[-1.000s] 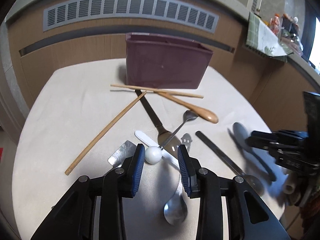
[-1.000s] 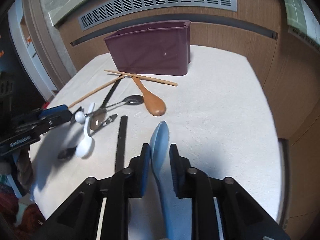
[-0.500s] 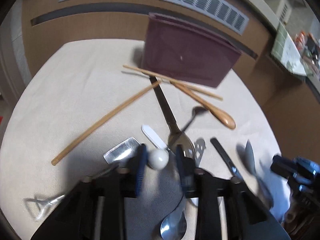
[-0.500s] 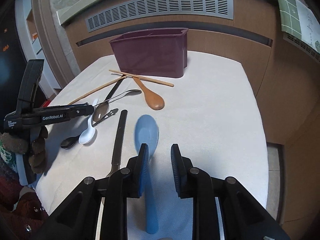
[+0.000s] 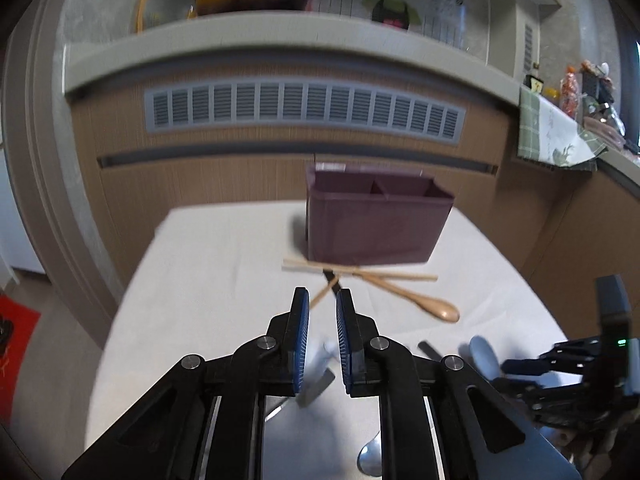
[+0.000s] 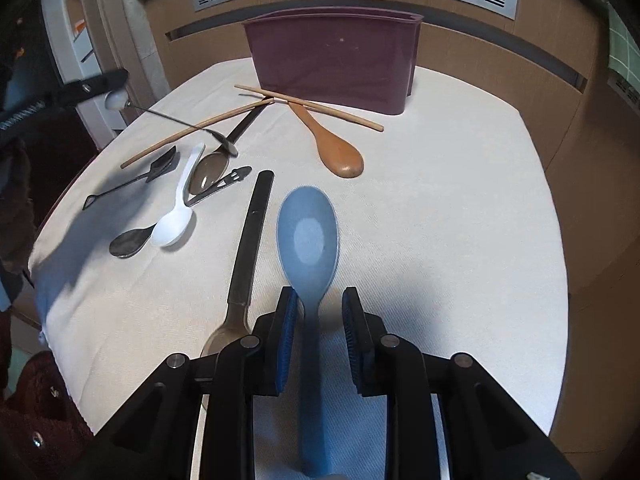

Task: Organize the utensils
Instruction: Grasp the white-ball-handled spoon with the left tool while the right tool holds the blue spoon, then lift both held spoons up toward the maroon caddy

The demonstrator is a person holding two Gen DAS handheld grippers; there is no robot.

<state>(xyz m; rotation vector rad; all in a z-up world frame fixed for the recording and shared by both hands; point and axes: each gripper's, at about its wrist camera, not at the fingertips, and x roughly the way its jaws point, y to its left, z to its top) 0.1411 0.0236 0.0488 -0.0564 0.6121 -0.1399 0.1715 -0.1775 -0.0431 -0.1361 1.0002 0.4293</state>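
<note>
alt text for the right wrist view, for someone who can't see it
The right gripper hangs open over a white-clothed table, its fingers either side of a blue spoon's handle without pressing it. Past the spoon lie wooden chopsticks, a wooden spoon and metal utensils, with a maroon bin at the far edge.

Both wrist views face the maroon caddy (image 5: pixel 376 220) across the table (image 6: pixel 460 220).

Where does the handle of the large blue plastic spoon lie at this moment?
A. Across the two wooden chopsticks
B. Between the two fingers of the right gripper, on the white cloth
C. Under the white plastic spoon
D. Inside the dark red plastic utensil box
B: in the right wrist view the blue plastic spoon lies on the white cloth, its handle running back between the right gripper fingers, whose pads stand clear of it.
</note>
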